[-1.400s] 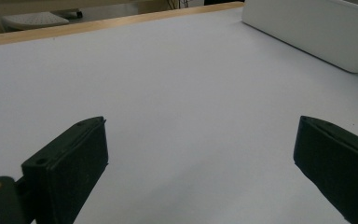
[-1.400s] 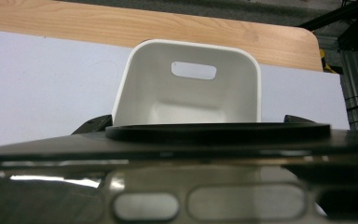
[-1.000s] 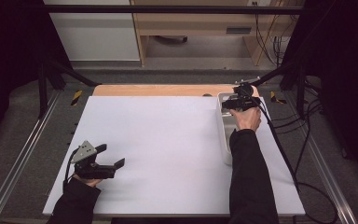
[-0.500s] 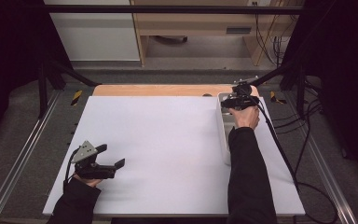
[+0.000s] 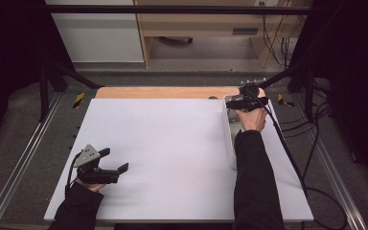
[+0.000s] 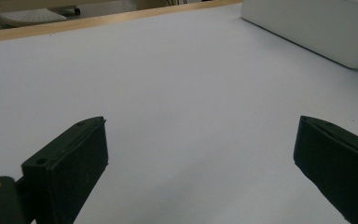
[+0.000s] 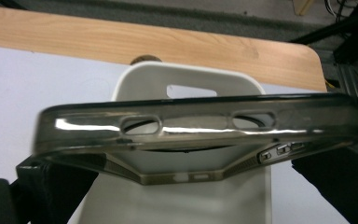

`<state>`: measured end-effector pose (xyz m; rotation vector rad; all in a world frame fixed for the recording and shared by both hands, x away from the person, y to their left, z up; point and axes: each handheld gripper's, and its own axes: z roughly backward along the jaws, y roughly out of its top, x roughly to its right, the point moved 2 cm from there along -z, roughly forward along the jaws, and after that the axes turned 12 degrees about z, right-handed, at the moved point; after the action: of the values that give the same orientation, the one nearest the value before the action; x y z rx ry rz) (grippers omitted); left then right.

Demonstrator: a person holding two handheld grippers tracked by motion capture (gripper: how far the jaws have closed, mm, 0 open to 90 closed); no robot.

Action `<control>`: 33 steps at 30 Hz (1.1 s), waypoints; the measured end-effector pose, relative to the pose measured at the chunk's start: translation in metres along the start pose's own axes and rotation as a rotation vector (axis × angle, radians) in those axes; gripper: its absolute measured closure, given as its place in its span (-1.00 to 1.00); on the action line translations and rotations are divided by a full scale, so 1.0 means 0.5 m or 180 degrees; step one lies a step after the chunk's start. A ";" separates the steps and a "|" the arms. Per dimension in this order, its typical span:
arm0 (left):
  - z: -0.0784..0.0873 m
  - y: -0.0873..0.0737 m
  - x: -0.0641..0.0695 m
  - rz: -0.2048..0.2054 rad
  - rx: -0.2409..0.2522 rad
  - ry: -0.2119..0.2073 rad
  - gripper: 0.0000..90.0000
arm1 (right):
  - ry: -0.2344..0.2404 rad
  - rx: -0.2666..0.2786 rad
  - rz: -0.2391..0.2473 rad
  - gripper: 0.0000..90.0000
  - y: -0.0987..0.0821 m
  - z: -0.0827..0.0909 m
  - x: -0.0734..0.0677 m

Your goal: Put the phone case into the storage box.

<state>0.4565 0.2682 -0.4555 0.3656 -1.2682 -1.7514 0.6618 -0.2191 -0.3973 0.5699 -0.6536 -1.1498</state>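
A translucent smoky-grey phone case [image 7: 200, 126] with button cut-outs is held edge-on across the right gripper view. My right gripper [image 7: 193, 184] is shut on it, one black jaw at each end. In the high view that gripper [image 5: 244, 101] hovers over the far end of a long white bin [image 5: 230, 143] at the table's right side. The bin's far wall with a handle slot [image 7: 189, 91] lies just behind the case. My left gripper [image 5: 116, 160] rests low at the front left of the white table [image 5: 172, 143], open, with bare table between its jaws [image 6: 200, 163].
A wooden board edge [image 5: 163, 92] runs along the far side of the table. Cables [image 5: 292, 158] trail from the right gripper down the right side. Metal rails [image 5: 24, 158] flank the table. The white bin's corner [image 6: 307, 28] lies far ahead of the left gripper.
My right gripper has shifted slightly left over the bin's far end with the case in it. The left gripper has stayed still.
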 end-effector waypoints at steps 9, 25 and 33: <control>0.000 0.001 0.000 -0.0002 0.0005 -0.0005 -0.95 | 0.0043 0.0053 0.0024 -0.95 0.002 -0.002 0.000; -0.001 0.000 0.002 -0.0005 0.0001 -0.0005 -0.95 | 0.0054 0.0653 0.0049 -0.99 0.013 0.064 0.010; -0.001 0.000 0.003 -0.0011 0.0002 -0.0011 -0.95 | 0.0284 0.1268 0.0146 -0.99 0.013 0.133 -0.003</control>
<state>0.4559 0.2668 -0.4554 0.3652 -1.2713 -1.7552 0.6173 -0.2210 -0.3476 0.9337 -0.8207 -0.9490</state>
